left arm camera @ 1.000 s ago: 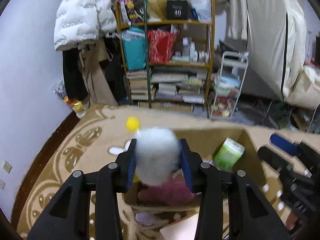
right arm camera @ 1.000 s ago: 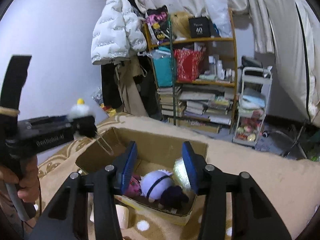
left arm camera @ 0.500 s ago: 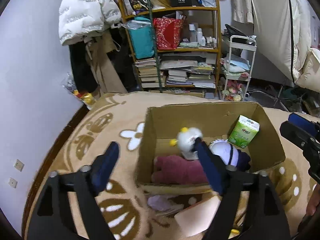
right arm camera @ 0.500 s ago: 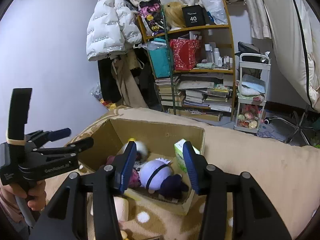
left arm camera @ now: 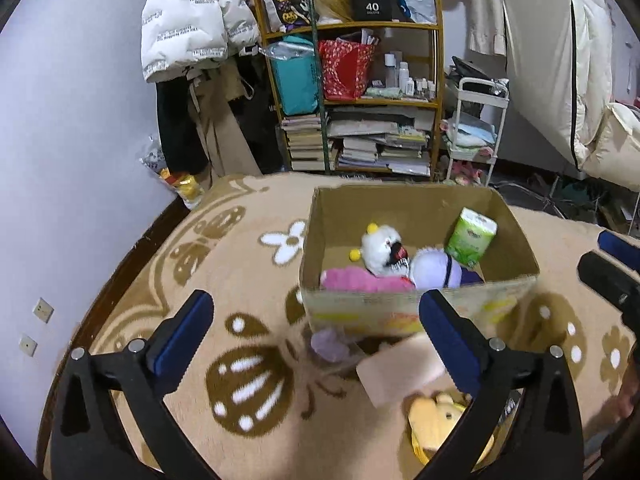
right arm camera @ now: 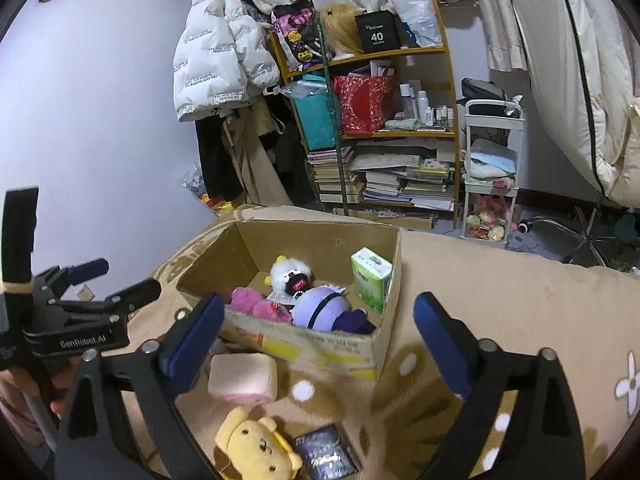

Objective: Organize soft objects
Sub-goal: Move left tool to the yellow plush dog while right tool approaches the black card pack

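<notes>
A cardboard box (left arm camera: 516, 236) (right arm camera: 394, 272) stands on the tan blanket. In it lie a white fluffy toy (left arm camera: 380, 246) (right arm camera: 290, 274), a pink plush (left arm camera: 360, 280) (right arm camera: 256, 304), a purple-white plush (left arm camera: 434, 268) (right arm camera: 320, 308) and a green tissue pack (left arm camera: 472, 236) (right arm camera: 370, 280). In front of the box lie a pink-cream cushion block (left arm camera: 400, 368) (right arm camera: 244, 376), a yellow dog plush (left arm camera: 440, 424) (right arm camera: 256, 448) and a small lilac thing (left arm camera: 328, 344). My left gripper (left arm camera: 316, 332) is open and empty, before the box. My right gripper (right arm camera: 320, 336) is open and empty, above the box's near wall.
A dark packet (right arm camera: 326, 452) lies beside the yellow plush. A shelf of books and bags (left arm camera: 360, 92) and a white trolley (left arm camera: 476, 128) stand behind the bed. The wall (left arm camera: 60, 140) runs along the left.
My left gripper opened and dropped the white fluffy toy into the box, then drew back toward me. My right gripper opened wider and also pulled back.
</notes>
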`<state>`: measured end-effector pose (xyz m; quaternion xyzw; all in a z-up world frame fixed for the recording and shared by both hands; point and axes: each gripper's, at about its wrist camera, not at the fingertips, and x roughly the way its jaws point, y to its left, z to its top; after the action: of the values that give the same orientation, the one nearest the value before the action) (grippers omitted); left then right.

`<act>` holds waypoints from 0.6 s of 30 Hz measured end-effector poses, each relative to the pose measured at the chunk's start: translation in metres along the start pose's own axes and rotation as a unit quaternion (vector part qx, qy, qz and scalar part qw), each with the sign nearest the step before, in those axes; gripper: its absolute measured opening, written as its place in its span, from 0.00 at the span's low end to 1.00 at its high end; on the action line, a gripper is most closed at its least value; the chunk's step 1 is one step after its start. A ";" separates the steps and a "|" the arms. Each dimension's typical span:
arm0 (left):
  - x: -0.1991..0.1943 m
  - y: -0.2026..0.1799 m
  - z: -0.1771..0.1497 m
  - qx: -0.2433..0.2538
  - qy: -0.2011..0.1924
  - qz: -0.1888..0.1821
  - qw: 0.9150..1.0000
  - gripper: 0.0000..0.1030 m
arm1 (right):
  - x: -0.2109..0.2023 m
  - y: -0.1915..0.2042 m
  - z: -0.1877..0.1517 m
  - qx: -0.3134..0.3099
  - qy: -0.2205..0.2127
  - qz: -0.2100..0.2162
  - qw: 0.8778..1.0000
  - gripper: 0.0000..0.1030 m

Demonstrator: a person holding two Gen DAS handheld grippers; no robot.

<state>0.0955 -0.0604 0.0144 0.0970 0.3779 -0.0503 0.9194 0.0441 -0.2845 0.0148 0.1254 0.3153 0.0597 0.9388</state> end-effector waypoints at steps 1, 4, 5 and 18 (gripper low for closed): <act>-0.001 0.000 -0.002 0.001 0.004 -0.002 1.000 0.99 | -0.005 0.001 -0.001 -0.002 -0.001 -0.001 1.000 1.00; -0.010 0.000 -0.012 -0.001 0.015 -0.008 1.000 0.99 | -0.016 0.003 -0.005 -0.001 -0.001 0.000 1.000 1.00; -0.013 0.000 -0.015 -0.004 0.018 -0.012 1.000 0.99 | -0.018 0.004 -0.006 0.000 -0.001 0.000 1.000 1.00; -0.026 -0.010 -0.048 -0.007 0.056 -0.049 0.997 0.99 | -0.034 0.004 -0.032 0.021 0.038 -0.007 0.999 1.00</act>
<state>0.0419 -0.0595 -0.0021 0.0743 0.4333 -0.0867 0.8940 -0.0024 -0.2806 0.0107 0.1410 0.3528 0.0515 0.9236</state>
